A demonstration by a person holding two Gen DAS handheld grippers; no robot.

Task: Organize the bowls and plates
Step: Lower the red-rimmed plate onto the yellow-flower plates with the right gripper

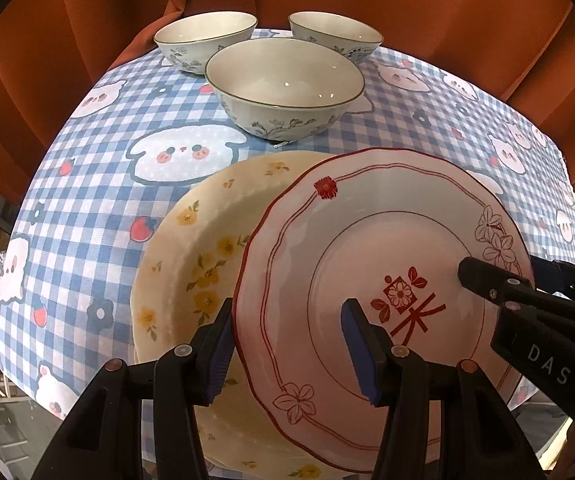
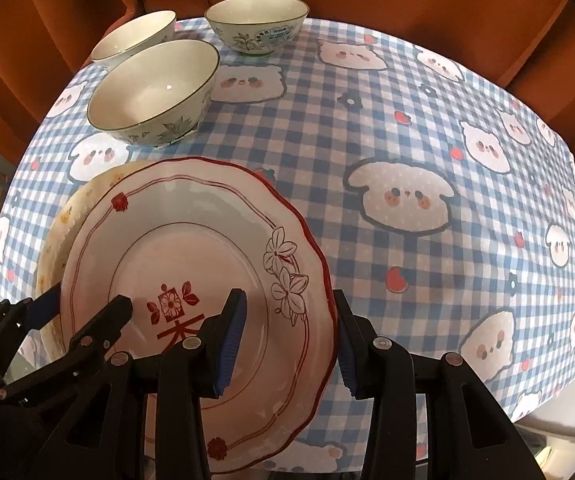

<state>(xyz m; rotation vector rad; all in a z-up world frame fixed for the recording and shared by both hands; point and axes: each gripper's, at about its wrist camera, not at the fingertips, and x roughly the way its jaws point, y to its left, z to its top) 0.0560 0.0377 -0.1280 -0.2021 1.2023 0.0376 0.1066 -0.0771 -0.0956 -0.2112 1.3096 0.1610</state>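
both grippers, left and right, clamp jaws on a red-rimmed plate above a yellow-flowered plate, three empty bowls on the counter behind.

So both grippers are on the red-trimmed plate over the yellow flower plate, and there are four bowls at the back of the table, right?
Not quite: there are three bowls, not four, as the left wrist view shows. The rest holds: the left gripper and right gripper each straddle a rim of the red-trimmed plate, above the yellow flower plate.
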